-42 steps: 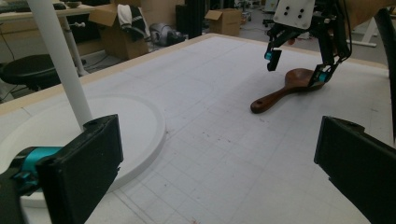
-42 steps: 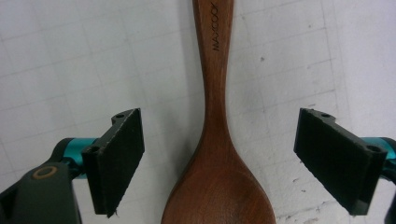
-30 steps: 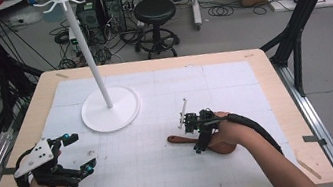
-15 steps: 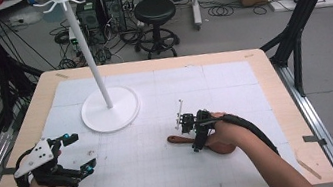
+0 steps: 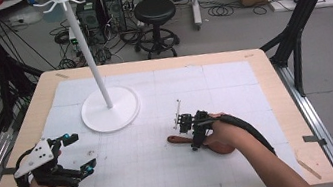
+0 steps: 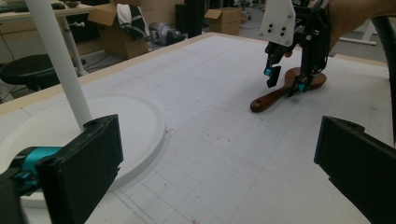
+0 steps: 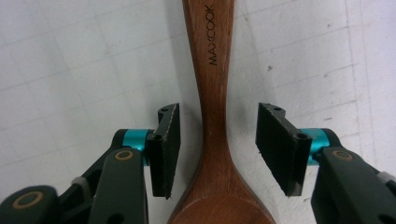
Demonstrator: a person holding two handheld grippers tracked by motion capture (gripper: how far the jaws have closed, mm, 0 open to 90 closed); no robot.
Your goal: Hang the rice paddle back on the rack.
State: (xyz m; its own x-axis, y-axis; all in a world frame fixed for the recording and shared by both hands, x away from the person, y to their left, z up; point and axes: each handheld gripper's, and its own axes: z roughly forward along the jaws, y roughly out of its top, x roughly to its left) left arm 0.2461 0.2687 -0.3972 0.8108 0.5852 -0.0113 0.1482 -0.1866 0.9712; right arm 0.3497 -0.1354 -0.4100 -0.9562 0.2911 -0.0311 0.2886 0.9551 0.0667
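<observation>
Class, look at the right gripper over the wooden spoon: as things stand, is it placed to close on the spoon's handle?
Probably yes. The right gripper has its jaws open on either side of the wooden spoon, at the neck just above the bowl, with a gap on each side and nothing between them.

One legible marking found: the word "MAXCOOK", in dark capital letters running lengthwise along the handle of the wooden spoon [image 7: 212,93], as seen in the right gripper view (the letters read sideways there, along the handle's length). No other readable text, label, number or sign stands on any item in the views.
</observation>
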